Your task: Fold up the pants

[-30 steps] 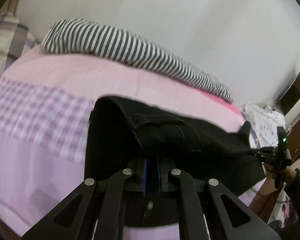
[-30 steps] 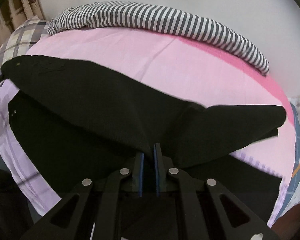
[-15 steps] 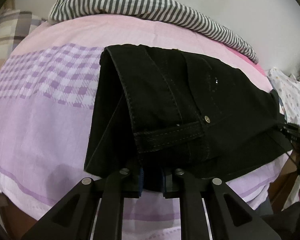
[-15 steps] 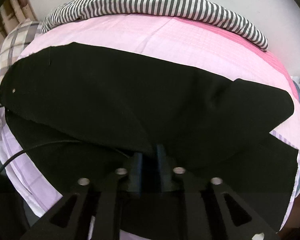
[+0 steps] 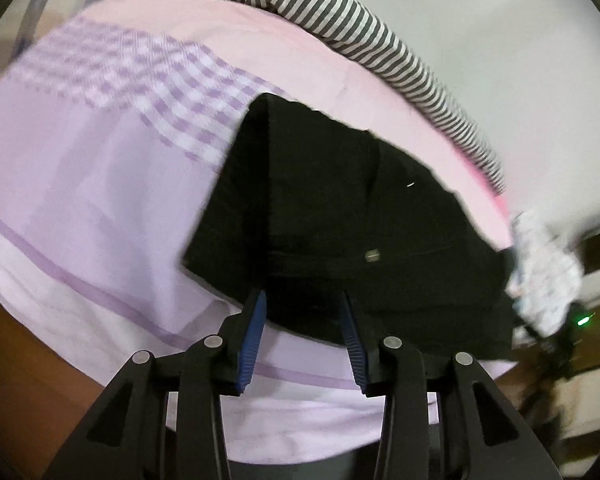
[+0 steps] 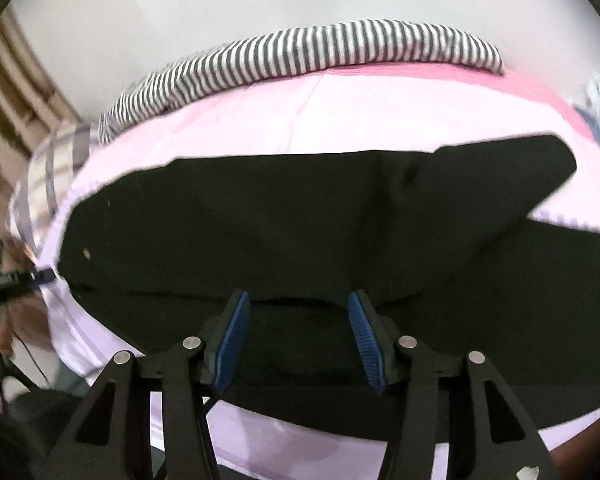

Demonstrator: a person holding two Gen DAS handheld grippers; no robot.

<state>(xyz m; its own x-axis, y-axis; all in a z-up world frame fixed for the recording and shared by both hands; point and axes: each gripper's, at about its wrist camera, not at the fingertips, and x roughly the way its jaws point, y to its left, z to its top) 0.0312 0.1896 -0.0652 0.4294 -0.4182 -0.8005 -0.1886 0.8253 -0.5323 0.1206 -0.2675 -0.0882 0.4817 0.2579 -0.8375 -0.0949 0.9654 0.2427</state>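
Both tools, left [image 5: 302,316] and right [image 6: 296,322], spread, empty; pants [image 5: 340,216] laid folded on bed [image 5: 100,184]; edges best squared before next fold.

Both views are smeared by motion. The far end of the pants [image 5: 340,216] runs behind a blurred spotted cloth [image 5: 540,276] on the left camera's right side, and their near edge is covered by the left gripper [image 5: 303,308]. On the right camera the pants [image 6: 300,220] are cut off at the right rim. A dark blurred device [image 6: 16,280] at the left rim cannot be made out. The striped cover [image 5: 380,40] runs out of view at the top.
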